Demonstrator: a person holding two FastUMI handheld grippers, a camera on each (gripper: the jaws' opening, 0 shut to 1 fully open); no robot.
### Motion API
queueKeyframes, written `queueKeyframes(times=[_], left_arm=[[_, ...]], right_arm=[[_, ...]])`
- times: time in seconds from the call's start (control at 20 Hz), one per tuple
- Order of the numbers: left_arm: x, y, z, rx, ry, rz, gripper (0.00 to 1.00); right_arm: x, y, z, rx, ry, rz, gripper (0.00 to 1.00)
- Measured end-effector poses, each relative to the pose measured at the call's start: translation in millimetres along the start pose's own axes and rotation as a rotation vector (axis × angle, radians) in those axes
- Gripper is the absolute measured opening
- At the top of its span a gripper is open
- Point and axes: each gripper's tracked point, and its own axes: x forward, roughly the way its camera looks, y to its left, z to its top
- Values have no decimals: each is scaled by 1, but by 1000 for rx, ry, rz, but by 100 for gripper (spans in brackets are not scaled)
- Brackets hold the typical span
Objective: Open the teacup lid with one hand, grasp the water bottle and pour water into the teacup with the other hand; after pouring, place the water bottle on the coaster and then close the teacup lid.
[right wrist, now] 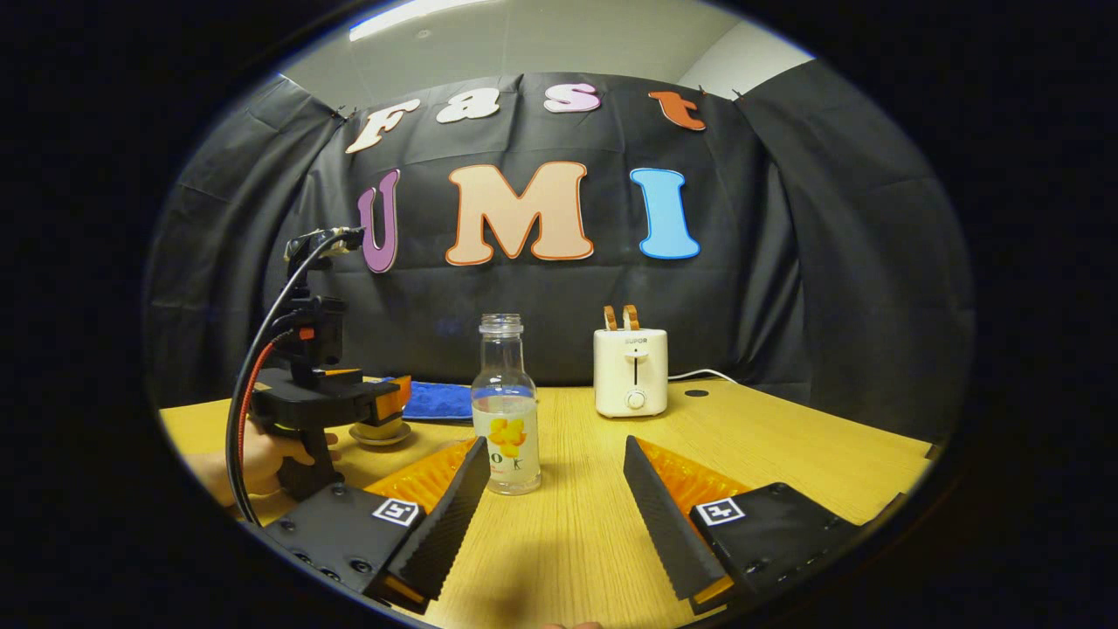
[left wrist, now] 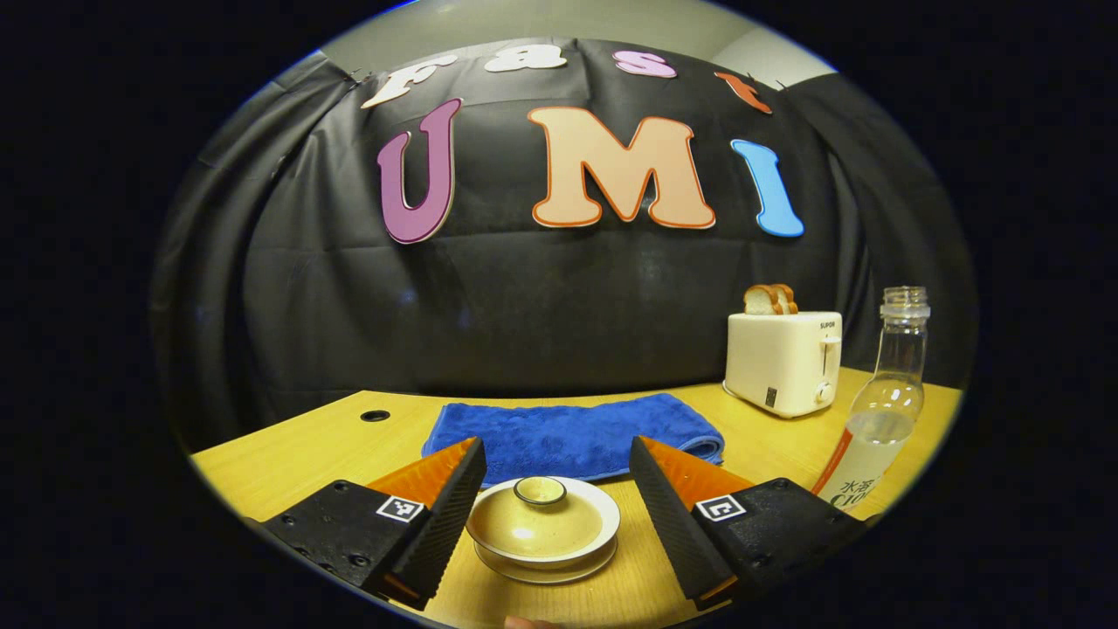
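Lid removal is the step judged to be in hand, and it has not yet been carried out: the lid [left wrist: 539, 521] is seen resting on the teacup [left wrist: 543, 550] at the lower centre of the left gripper view, with its small knob [left wrist: 540, 490] uppermost. The left gripper [left wrist: 557, 502] is held with its jaws wide, 1 on each side of the teacup and touching neither it nor the lid. In the right gripper view the same gripper [right wrist: 384, 404] is seen at the middle left, held in a hand [right wrist: 262, 459], with the teacup [right wrist: 380, 431] just beneath its tip.

The water bottle [right wrist: 506, 411] stands upright and uncapped on the bench [right wrist: 786, 437], partly filled, just left of centre in the right gripper view. The right gripper [right wrist: 555, 502] is also spread wide and grips nothing; the bottle is near the tip of its left-hand jaw rather than midway between the 2.

A blue towel [left wrist: 572, 432] lies behind the teacup, and a toaster [left wrist: 783, 362] with bread in its slots is set toward the right of the left gripper view. No coaster can be made out.

For the next move, the left jaws would need to be lowered and narrowed onto the knob, which is small, so careful centring is called for. The right gripper would need to be shifted leftward before the bottle is grasped.
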Motion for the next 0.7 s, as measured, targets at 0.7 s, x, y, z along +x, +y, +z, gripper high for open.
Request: queueKeyframes(times=[0.7], left_arm=[[1,1,-5,53,46,26,62]], right_arm=[[-1,0,0,0,-1,1,97]])
